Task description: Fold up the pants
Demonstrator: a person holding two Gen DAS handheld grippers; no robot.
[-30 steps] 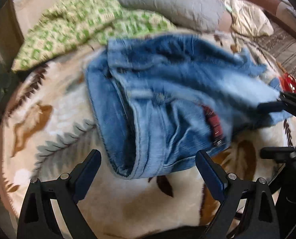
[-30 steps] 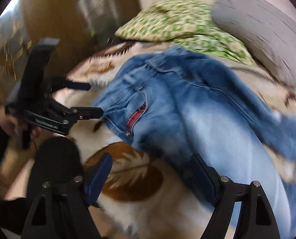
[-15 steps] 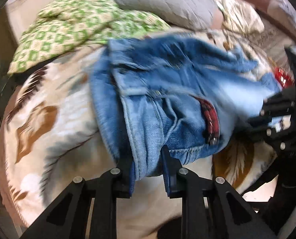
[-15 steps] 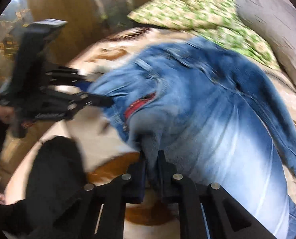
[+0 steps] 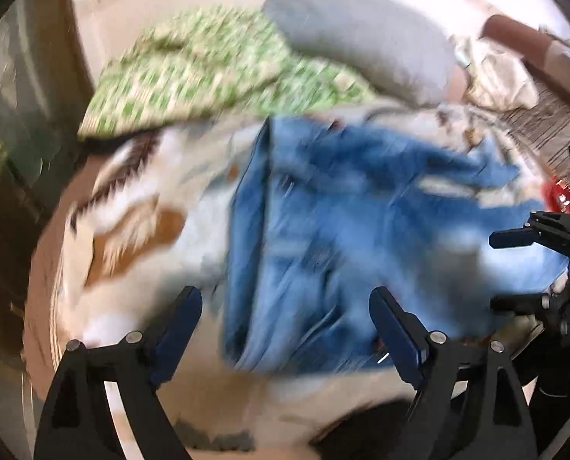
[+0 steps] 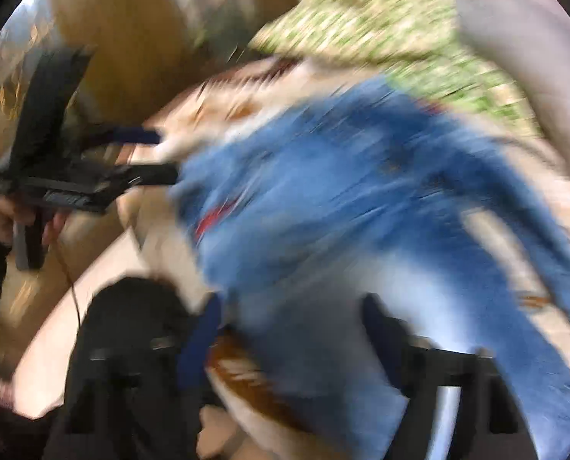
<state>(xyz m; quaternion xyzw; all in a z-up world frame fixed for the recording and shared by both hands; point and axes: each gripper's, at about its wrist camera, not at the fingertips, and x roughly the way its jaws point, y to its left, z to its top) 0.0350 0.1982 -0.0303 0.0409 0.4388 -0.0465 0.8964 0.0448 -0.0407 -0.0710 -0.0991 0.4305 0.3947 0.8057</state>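
Both views motion-blurred. Left gripper (image 5: 285, 329) fingers spread wide, with the near edge of the jeans (image 5: 323, 237) lying between them; bare cream blanket (image 5: 139, 268) to the left of the denim gives open surface for a pass. Far side is blocked by the green patterned cloth (image 5: 208, 76) and grey pillow (image 5: 361, 46); the right gripper (image 5: 515, 268), also spread, closes off the jeans' right edge.
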